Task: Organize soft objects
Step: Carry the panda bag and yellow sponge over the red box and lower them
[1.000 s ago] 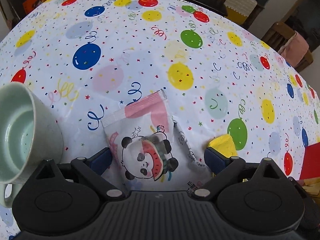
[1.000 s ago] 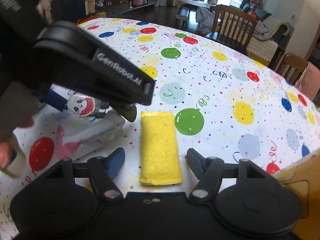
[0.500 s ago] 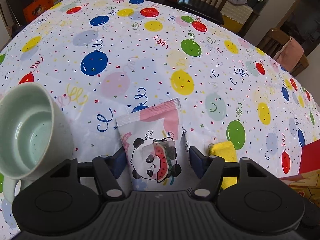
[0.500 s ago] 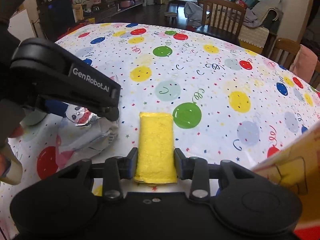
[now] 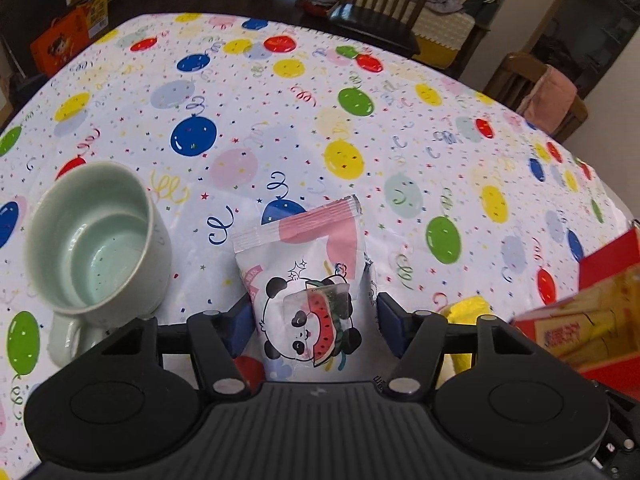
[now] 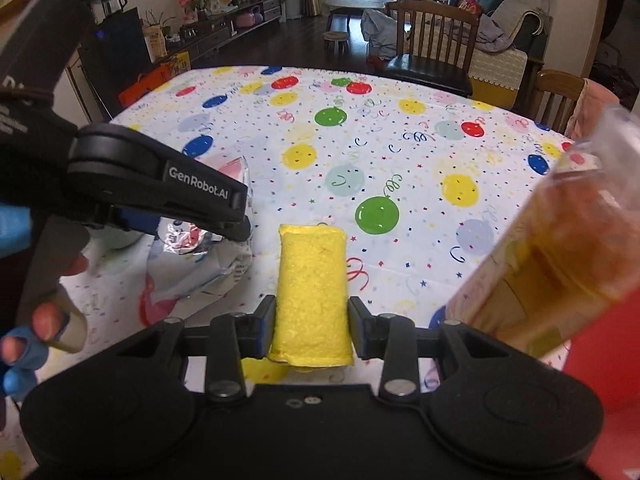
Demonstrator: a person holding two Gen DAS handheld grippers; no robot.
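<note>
Both claws have closed since a second ago. Our left claw [image 5: 314, 318], wide apart then, now pinches the panda snack pouch [image 5: 308, 280] between its blue pads, and the pouch rides above the balloon-print counter [image 5: 280, 128], just beside the pale green mug [image 5: 96, 244]. Our right claw [image 6: 311, 326] has likewise narrowed from open to a firm hold on the yellow sponge [image 6: 312, 292], whose near end sits between the pads while its far end points across the counter. Both soft items appear lifted. A red and yellow carton [image 5: 588, 312] stands near on the right. We judge the grasp step complete; transfer toward the carton or another collection point comes next.
</note>
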